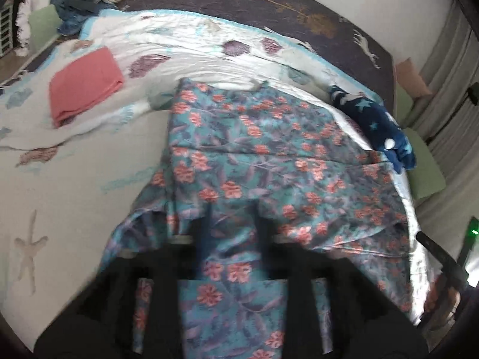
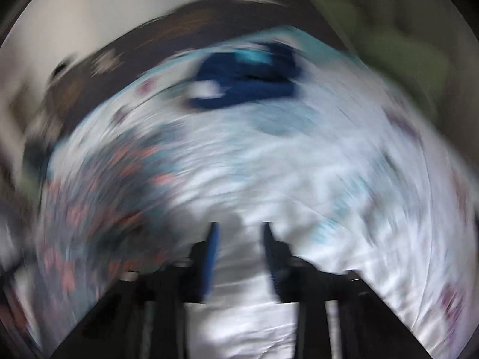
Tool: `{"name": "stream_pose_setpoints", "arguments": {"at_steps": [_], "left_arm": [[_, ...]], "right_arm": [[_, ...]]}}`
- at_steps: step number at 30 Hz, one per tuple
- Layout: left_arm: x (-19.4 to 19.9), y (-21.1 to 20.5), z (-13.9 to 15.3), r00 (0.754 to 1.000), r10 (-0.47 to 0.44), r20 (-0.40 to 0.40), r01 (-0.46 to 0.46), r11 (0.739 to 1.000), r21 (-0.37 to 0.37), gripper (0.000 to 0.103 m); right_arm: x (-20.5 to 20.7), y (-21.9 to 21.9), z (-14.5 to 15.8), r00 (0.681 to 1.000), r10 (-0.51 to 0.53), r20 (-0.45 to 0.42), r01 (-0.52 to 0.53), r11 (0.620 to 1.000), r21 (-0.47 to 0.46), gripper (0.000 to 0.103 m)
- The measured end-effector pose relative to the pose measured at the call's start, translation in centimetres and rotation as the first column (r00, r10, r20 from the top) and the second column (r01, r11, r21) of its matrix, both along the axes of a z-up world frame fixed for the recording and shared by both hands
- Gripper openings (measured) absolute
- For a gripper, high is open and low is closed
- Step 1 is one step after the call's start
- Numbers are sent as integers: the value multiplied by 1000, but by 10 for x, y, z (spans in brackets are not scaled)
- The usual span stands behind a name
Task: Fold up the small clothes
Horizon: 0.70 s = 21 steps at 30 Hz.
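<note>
the garment (image 1: 257, 155) is teal with coral-pink flowers and purplish leaves. the folded cloth (image 1: 85, 82) is plain salmon pink. the quilt (image 1: 191, 42) is white with a light blue edge and mauve and blue shell shapes. the plush fabric (image 1: 371, 119) is navy with pale blue stars. the bedsheet (image 1: 269, 3) is dark with cream horses.

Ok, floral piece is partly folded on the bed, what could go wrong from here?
1. The left tool hangs open over the floral garment; closing there could pinch several layers and drag the fold apart.
2. The garment's right edge lies near the navy star garment; a further fold might catch it.
3. The right tool is open over bare quilt in a blurred view, so its aim is uncertain.
</note>
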State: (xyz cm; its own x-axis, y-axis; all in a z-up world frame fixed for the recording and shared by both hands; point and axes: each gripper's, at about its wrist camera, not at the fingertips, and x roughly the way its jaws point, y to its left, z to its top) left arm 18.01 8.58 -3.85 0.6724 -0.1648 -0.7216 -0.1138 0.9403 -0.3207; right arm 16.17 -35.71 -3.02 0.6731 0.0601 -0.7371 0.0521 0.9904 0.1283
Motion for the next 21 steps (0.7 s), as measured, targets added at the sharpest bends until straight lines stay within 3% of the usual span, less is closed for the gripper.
{"name": "stream_pose_setpoints", "arguments": {"at_steps": [1,4,6,8,9,10,11,13,15,17,21], "left_arm": [[-2,0,0,1000,17,3,-17,1000,12,61],[-7,2,-3,1000,19,-9,-19,999,41,64],[-6,5,-6,999,23,-33,-22,999,35,64],[-6,8,-6,999,34,-36,-33,999,27,64],[-6,10,-5,999,39,-31,-38,999,24,64],[-6,10,-5,999,40,-27,-39,999,24,64],[-6,11,-4,999,38,-21,-37,999,25,64],[-5,11,-4,999,31,-15,-31,999,30,64],[-2,12,-6,999,29,-13,-29,999,32,64],[1,13,-9,999,29,-21,-29,999,21,64],[1,8,-13,1000,0,-27,-1,1000,-31,64]], "right_arm": [[0,12,2,999,49,9,-49,998,-45,78],[2,67,-1,978,206,19,-194,946,-261,81],[13,102,-13,969,246,-10,-225,868,-442,80],[22,120,-20,969,247,13,-203,824,-529,72],[27,121,-20,975,213,57,-146,818,-556,49],[32,115,-18,984,156,82,-83,821,-565,29],[37,103,-15,992,86,90,-26,849,-528,29],[44,57,-11,997,-67,43,76,950,-302,27],[46,25,-20,987,-160,-30,151,969,-195,30],[40,13,-22,995,-94,-46,89,992,-86,30],[20,30,-9,1000,17,-6,-18,971,-240,57]]}}
